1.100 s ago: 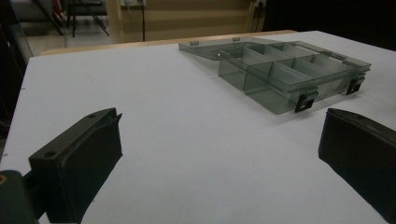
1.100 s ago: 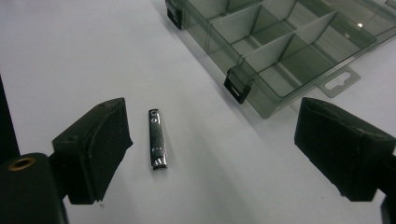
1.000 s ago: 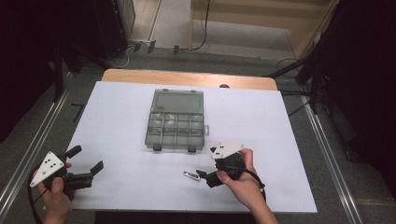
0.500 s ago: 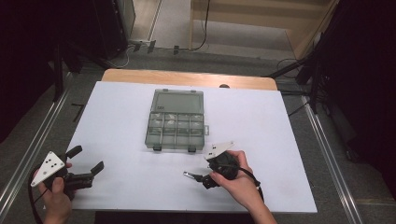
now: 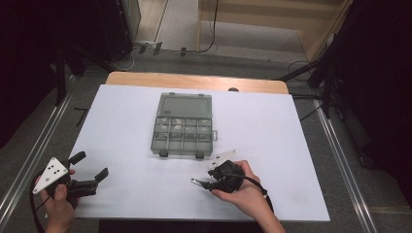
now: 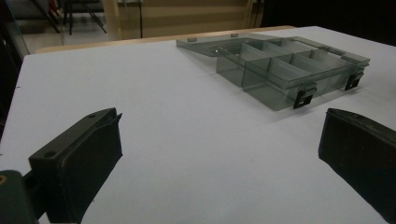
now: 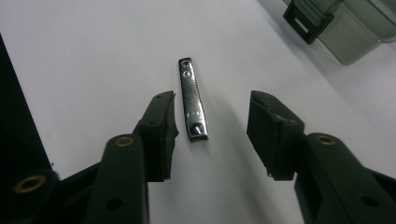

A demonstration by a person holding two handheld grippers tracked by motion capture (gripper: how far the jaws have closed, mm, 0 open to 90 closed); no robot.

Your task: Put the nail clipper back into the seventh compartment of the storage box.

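Note:
A small metal nail clipper [image 7: 192, 100] lies flat on the white table top, between the two jaws of my right gripper [image 7: 212, 109]. The jaws stand apart on either side of it and do not touch it. In the high view the right gripper [image 5: 206, 183] sits near the front edge, right of centre, pointing left at the nail clipper [image 5: 195, 182]. My left gripper [image 5: 91, 165] rests open and empty at the front left corner. A grey see-through compartment box [image 5: 182, 126] lies mid-table, its lid folded back flat.
From the left gripper [image 6: 219, 128], the compartment box [image 6: 280, 70] lies ahead and to the right, its two black latches facing me. The white sheet [image 5: 291, 131] covers the table, with a wooden strip [image 5: 194, 80] along the far edge. Metal rails run down both sides.
My right hand has shifted a little left and toward the front edge, bringing its open jaws around the nail clipper. The left gripper and the box have stayed put.

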